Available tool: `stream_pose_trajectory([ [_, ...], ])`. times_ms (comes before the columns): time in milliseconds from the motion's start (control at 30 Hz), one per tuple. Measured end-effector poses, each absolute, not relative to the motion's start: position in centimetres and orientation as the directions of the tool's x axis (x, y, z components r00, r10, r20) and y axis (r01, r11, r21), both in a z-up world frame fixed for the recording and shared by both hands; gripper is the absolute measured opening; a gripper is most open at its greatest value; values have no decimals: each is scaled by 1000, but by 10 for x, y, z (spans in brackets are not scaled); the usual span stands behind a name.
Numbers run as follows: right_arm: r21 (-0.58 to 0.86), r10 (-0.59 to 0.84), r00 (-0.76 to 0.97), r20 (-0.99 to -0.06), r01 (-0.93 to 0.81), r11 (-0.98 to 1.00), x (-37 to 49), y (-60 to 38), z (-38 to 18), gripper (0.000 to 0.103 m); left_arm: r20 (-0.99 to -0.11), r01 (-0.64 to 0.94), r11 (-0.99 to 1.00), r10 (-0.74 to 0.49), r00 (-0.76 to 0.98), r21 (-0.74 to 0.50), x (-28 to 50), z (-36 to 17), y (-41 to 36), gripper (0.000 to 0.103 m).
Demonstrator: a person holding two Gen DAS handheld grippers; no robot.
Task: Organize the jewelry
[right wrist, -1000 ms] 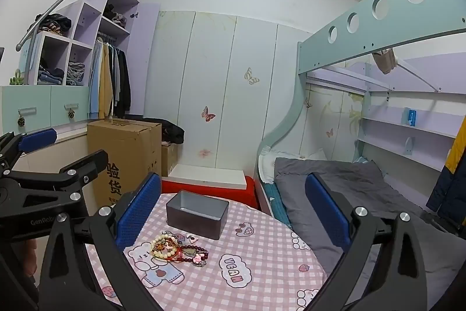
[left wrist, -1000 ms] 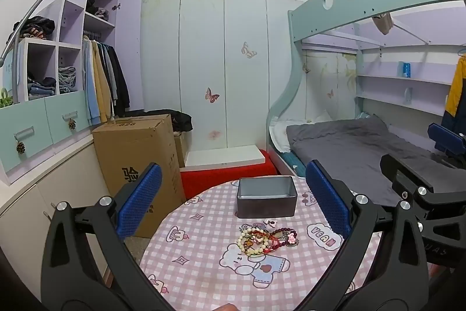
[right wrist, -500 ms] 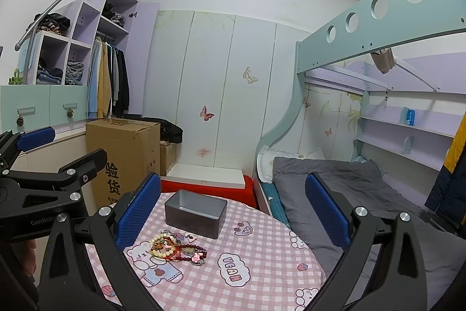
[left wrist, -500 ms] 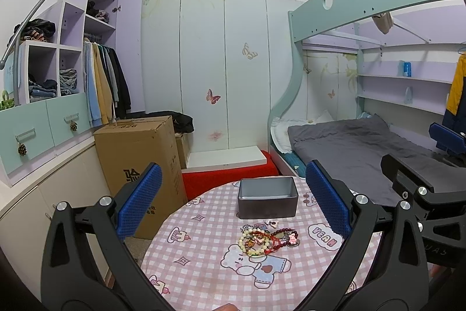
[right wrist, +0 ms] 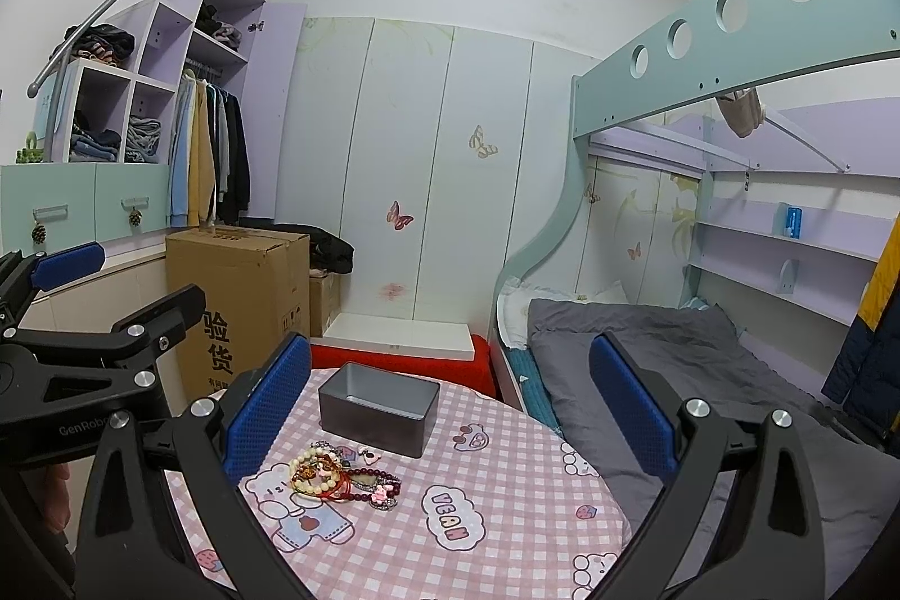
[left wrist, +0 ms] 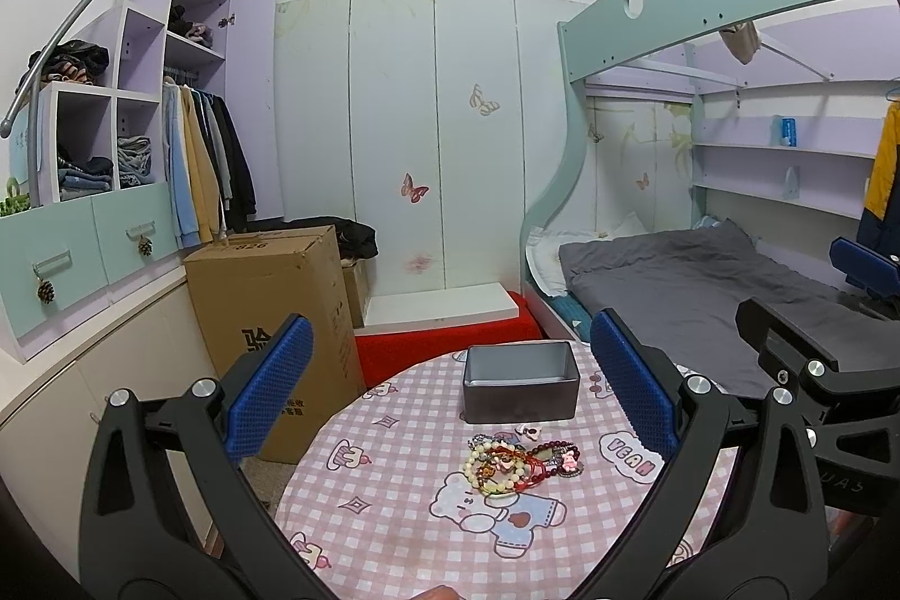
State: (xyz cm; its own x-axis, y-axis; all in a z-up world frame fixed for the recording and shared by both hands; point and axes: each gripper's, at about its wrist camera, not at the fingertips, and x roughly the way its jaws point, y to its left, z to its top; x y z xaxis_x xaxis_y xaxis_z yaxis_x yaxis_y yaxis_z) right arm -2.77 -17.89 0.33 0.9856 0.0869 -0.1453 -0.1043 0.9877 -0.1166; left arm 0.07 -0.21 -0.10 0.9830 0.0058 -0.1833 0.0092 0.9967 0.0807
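A pile of bead bracelets and small charms (left wrist: 520, 464) lies on a round table with a pink checked cloth (left wrist: 394, 515). It also shows in the right wrist view (right wrist: 343, 477). Just behind it stands an open grey metal box (left wrist: 520, 385), empty as far as I see, also in the right wrist view (right wrist: 378, 407). My left gripper (left wrist: 450, 392) is open and empty, held above the table's near side. My right gripper (right wrist: 450, 397) is open and empty, to the right of the left one. Neither touches the jewelry.
A cardboard box (left wrist: 270, 313) stands on the floor left of the table. A red low platform (left wrist: 444, 347) lies behind it. A bunk bed with grey bedding (left wrist: 675, 285) is at the right. A wardrobe with hanging clothes (left wrist: 197, 161) lines the left wall.
Both views have shifted only slightly; the table and box sit a touch lower and nearer in the frames. Both grippers stay open and the jewelry has not moved.
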Motion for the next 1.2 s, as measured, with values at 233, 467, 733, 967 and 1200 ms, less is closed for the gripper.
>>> stream_pose_trajectory([
  [233, -113, 89, 984, -156, -108, 988, -24, -180, -1, 95, -186, 9, 997, 6, 983, 82, 0, -2, -4, 97],
  [467, -105, 106, 979, -176, -125, 987, -17, -176, -9, 95, -179, 31, 995, -14, 984, 91, 5, -6, -5, 97],
  [733, -75, 121, 961, -248, -144, 987, 3, -179, -27, 95, -311, 79, 997, -76, 947, -5, 38, -29, 21, 97],
  [967, 8, 178, 921, -347, -186, 982, 28, -187, -49, 95, -471, 42, 994, -86, 878, -104, 77, -69, 59, 97],
  [1200, 41, 201, 835, -512, -210, 977, 62, -186, -89, 95, -606, 114, 988, -152, 781, -100, 106, -121, 54, 97],
])
